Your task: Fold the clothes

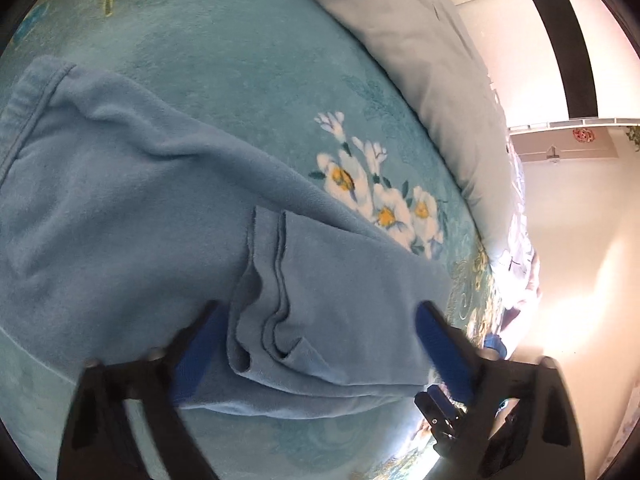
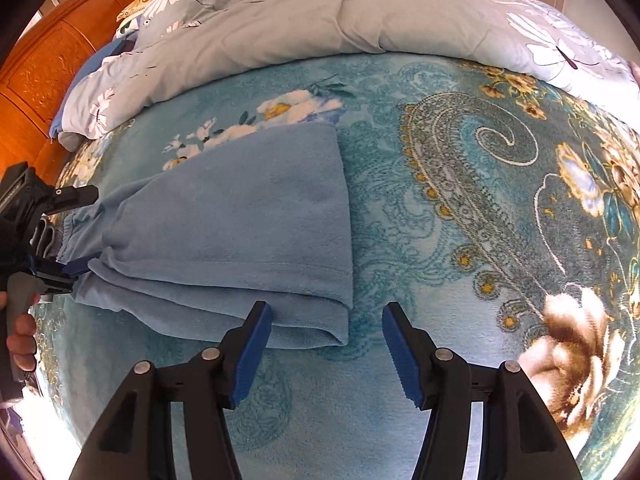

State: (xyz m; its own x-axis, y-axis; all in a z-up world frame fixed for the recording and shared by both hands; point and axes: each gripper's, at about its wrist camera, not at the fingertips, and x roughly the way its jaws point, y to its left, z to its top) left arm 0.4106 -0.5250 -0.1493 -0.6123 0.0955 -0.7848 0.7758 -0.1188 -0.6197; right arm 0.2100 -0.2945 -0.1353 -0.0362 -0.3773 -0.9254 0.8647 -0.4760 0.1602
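The work surface is a bed covered by a teal blanket (image 2: 460,208) printed with white and gold flowers and a paisley figure. A pale blue quilt (image 2: 320,16) with white flowers lies bunched along the far side of the blanket. An orange wooden headboard (image 2: 44,68) stands at the far left in the right wrist view. In the left wrist view, white walls and a dark vertical panel (image 1: 568,52) appear beyond the bed edge.

The blue garment (image 2: 224,224) lies folded on the blanket, in several layers.

Left gripper (image 1: 316,316): the fingers stand wide apart, one on each side of the garment's bunched end with its stitched hems. Both blue pads (image 1: 200,356) sit at the cloth edges; whether they press on it cannot be told. In the right wrist view a hand (image 2: 22,344) holds this gripper's handle.

Right gripper (image 2: 326,320): the fingers stand wide apart and hold nothing. The near right corner of the garment lies just ahead, between the fingertips; the left pad sits just beside the near folded edge.
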